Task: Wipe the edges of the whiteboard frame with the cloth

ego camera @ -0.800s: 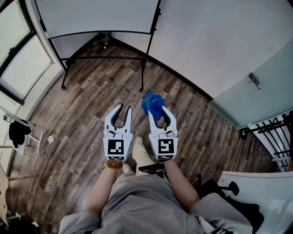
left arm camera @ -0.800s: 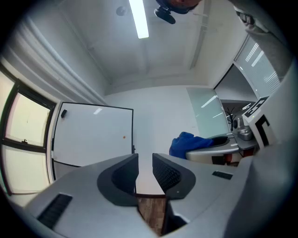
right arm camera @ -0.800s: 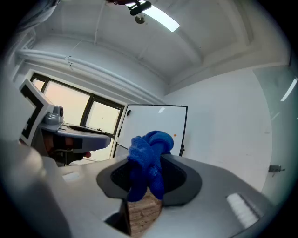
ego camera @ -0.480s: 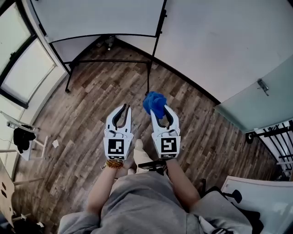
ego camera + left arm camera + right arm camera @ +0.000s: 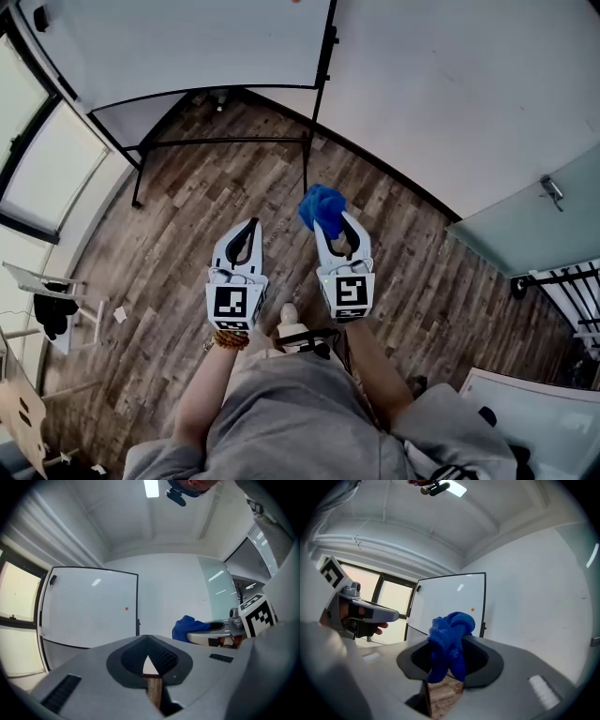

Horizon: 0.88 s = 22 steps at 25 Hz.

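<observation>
A whiteboard (image 5: 197,37) with a thin black frame (image 5: 324,52) stands on a black stand at the far end of the room; it also shows in the left gripper view (image 5: 89,606) and the right gripper view (image 5: 450,604). A bunched blue cloth (image 5: 321,208) sticks out of my right gripper (image 5: 330,223), which is shut on it; the cloth (image 5: 449,644) fills the jaws in the right gripper view. My left gripper (image 5: 250,229) is shut with nothing in it, level with the right one and left of it. Both hang well short of the board.
Wooden plank floor (image 5: 187,234) lies below. A white wall (image 5: 450,84) runs behind the board, with a frosted glass door (image 5: 534,225) at right. Windows (image 5: 37,159) line the left side. The stand's black legs (image 5: 225,142) spread over the floor ahead.
The view has shifted toward the whiteboard. Both grippers keep their hold and have risen slightly, the right one still carrying the cloth.
</observation>
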Tool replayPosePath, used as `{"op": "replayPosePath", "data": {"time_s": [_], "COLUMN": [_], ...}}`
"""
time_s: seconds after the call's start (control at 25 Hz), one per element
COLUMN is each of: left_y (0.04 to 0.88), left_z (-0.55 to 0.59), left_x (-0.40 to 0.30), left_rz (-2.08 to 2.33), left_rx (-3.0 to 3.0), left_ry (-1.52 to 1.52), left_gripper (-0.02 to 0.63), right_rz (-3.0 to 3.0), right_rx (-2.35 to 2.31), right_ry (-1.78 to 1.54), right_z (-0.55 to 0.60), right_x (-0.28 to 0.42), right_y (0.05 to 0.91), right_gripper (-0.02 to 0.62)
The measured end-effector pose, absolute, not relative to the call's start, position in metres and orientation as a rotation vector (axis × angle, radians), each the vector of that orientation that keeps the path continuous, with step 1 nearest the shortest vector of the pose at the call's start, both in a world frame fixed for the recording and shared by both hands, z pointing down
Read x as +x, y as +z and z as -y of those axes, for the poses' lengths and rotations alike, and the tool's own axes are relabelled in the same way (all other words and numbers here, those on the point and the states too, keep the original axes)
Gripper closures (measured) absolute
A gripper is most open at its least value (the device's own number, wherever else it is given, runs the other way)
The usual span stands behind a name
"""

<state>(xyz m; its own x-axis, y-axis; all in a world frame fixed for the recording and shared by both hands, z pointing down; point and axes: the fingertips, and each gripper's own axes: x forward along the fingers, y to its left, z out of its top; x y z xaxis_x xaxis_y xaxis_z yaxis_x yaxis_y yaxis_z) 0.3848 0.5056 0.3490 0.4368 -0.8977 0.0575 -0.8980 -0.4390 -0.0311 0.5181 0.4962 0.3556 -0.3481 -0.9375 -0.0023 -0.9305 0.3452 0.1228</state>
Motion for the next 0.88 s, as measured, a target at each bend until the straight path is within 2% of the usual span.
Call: {"op": "replayPosePath", "data": {"time_s": [0.36, 0.88], "left_y": [0.378, 0.365], "left_z": [-0.417, -0.311], "left_x": [0.351, 0.302], "left_rz": [1.57, 1.367], "left_rx": [2.642, 2.773], "left_ry": [0.116, 0.095], "left_gripper": [0.598, 0.598], "right_rz": [2.443, 2.258], "right_rx": [1.738, 1.846], "right_ry": [-0.128, -0.084], "right_z": [-0.418, -0.311], "right_x": [0.497, 0.461], "right_y": [0.376, 0.381], "right_gripper": [0.439, 0.439]}}
